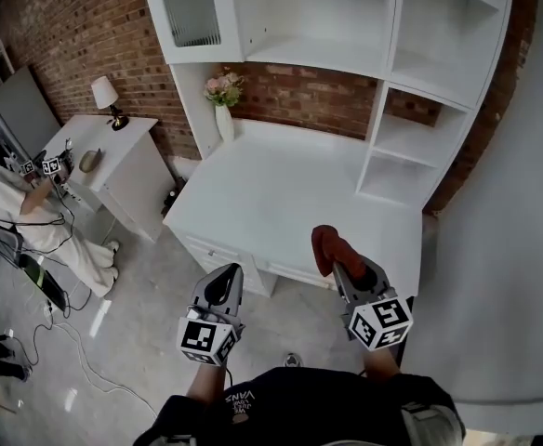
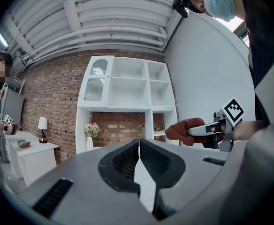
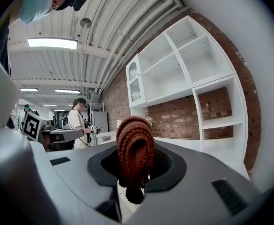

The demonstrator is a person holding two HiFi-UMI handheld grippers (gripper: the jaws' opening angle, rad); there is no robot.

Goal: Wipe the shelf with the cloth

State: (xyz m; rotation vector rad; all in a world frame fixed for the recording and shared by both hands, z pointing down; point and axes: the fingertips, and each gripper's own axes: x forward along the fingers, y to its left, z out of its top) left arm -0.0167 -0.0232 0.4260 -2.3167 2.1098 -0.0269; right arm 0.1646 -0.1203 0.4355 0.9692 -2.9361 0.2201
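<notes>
A rust-brown knitted cloth (image 1: 328, 247) (image 3: 135, 151) is folded between the jaws of my right gripper (image 1: 338, 260) (image 3: 136, 165), which is shut on it over the near edge of the white desk (image 1: 281, 193). The white shelf unit (image 1: 383, 54) with its open compartments rises at the back of the desk. My left gripper (image 1: 223, 286) (image 2: 138, 161) is shut with nothing in it, hovering in front of the desk over the floor. In the left gripper view the cloth (image 2: 181, 129) and right gripper show at the right.
A vase of flowers (image 1: 224, 100) stands at the desk's back left. A glass-door cabinet (image 1: 190, 12) tops the unit's left side. A white side table (image 1: 113, 156) with a lamp (image 1: 107, 96) stands at left, where a person (image 1: 20, 212) works. Cables lie on the floor.
</notes>
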